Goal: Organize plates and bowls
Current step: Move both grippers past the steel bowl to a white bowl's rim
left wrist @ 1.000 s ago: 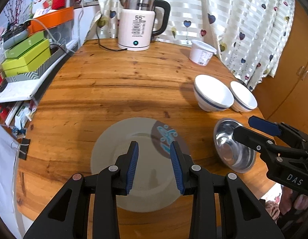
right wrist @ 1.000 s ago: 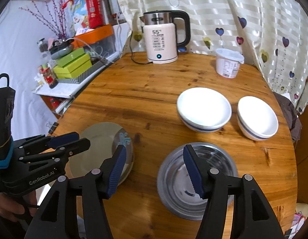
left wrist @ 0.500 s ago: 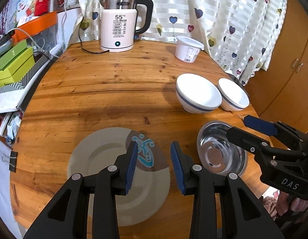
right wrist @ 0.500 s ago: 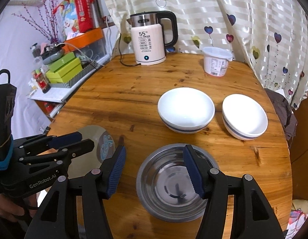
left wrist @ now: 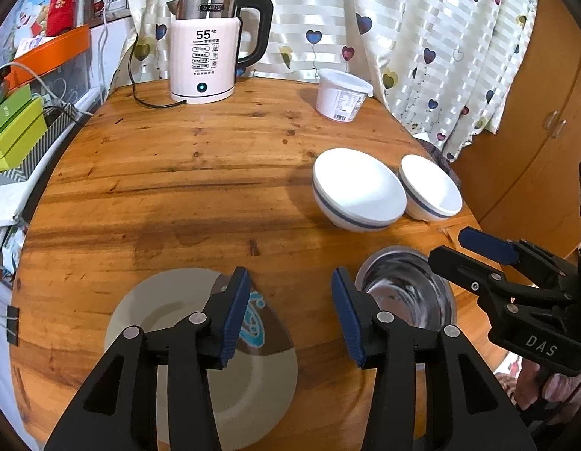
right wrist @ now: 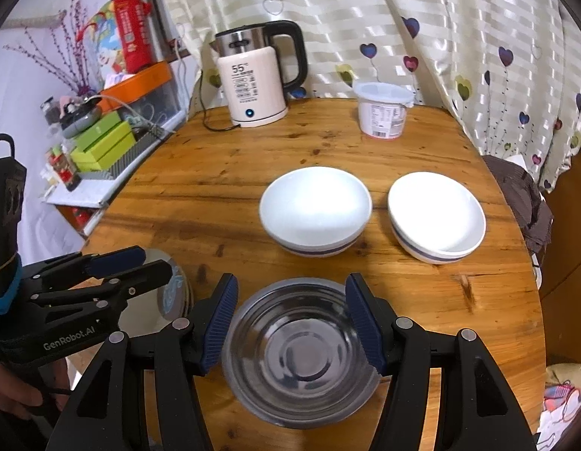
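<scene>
On the round tabletop (left wrist: 170,173), plate (left wrist: 170,300) and steel bowl (right wrist: 301,353) sit at the near edge, ungrasped; the left hand-held gripper (left wrist: 290,312) has just been opening, empty, the right hand-held gripper (right wrist: 292,323) gapes over the bowl, which apparently needs closing on its rim.

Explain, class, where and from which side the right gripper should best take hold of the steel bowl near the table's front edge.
Probably the thin rim: the steel bowl sits upright and mouth-up, and looks too wide to span. The right gripper hangs open above it, so come from above at the near edge, one finger inside the wall, one outside. The far side is more crowded, toward the two white bowls.
</scene>
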A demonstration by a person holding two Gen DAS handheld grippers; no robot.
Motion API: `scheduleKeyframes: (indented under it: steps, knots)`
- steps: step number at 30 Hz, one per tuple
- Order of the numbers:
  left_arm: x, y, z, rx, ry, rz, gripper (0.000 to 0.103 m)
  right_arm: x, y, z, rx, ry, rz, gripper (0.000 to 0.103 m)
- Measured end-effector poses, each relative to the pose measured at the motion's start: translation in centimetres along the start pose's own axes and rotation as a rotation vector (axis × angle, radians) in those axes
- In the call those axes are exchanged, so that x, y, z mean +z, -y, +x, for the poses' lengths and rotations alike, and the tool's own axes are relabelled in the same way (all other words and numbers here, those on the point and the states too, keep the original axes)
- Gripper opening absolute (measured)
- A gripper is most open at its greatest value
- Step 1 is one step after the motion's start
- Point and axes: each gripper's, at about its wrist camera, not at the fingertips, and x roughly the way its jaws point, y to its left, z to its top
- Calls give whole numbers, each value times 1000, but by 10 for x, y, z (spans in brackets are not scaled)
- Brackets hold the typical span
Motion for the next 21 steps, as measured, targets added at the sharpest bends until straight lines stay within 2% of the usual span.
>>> scheduleKeyframes:
  steps: [14, 21]
  knots:
    - [30, 8, 23, -39, -11, 15, 51, 8, 29, 16, -7, -17, 85, 59]
    - [47, 14, 44, -64, -35, 13, 51, 16, 49, 35, 34, -39, 178, 44]
